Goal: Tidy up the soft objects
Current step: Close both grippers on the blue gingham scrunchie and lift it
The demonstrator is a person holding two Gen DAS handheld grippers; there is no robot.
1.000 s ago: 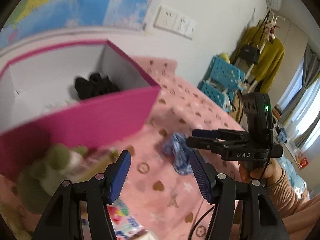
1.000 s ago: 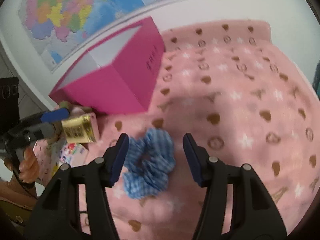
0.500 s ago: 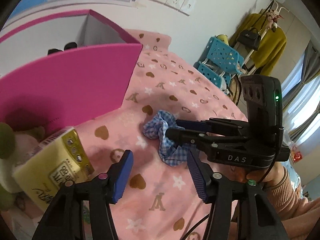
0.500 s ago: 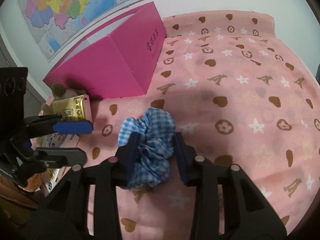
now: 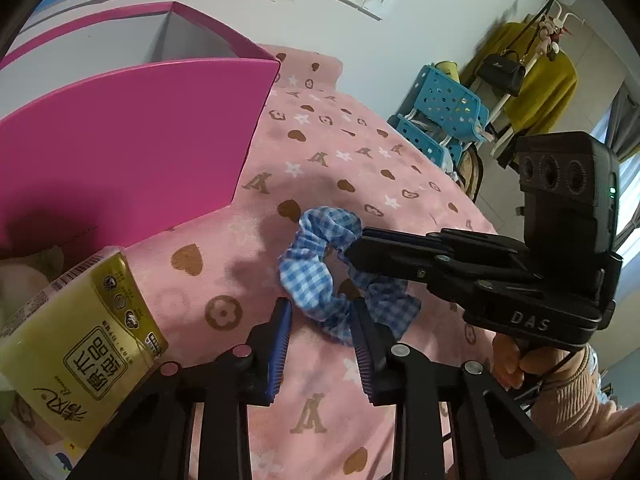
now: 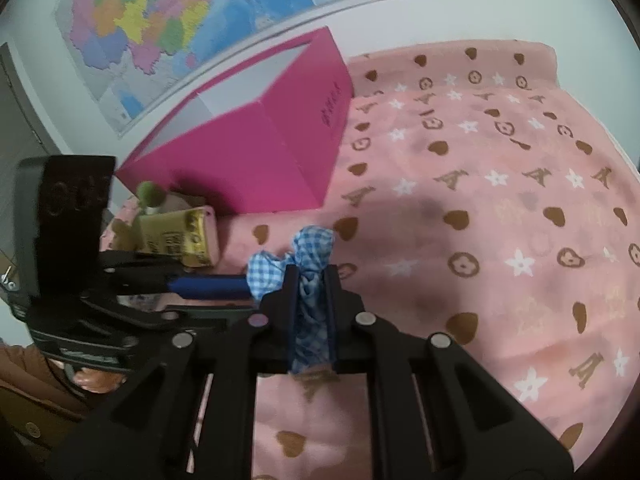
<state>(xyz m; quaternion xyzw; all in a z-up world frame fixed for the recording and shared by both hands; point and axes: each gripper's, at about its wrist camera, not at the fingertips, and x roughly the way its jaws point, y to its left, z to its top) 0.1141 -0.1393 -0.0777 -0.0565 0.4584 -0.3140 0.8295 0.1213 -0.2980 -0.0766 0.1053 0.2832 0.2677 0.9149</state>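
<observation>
Left gripper [image 5: 320, 332]: nearest the onlooker in the left wrist view, low over the pink blanket [image 5: 320, 152]. Its jaws stand narrow and are closing, with the near fold of the blue checked scrunchie [image 5: 308, 276] between them; the pads do not clearly press the cloth.
Right gripper [image 6: 311, 300]: jaws nearly together, clamped on a bunched fold of the scrunchie, which sticks up past the fingertips.
Scrunchie position: on the blanket, near the front corner of the pink box [image 6: 256, 152], not touching it, well away from the blanket's far edge.
Risk one: both grippers work the same small loop of cloth. I judge that if they pull apart, the elastic may stretch and snap out of one grip.
Risk two: the left fingers may pinch the blanket's pile along with the cloth, so a lift would drag the cover.
Risk three: the two tools sit close and crossed, so a jaw could knock the other.
Beside the box: a yellow tissue pack [image 5: 80, 344] lies at the blanket's left side, with a green plush toy [image 6: 150, 194] just behind it.
Box: open at the top, against the wall under the map [image 6: 160, 12].
</observation>
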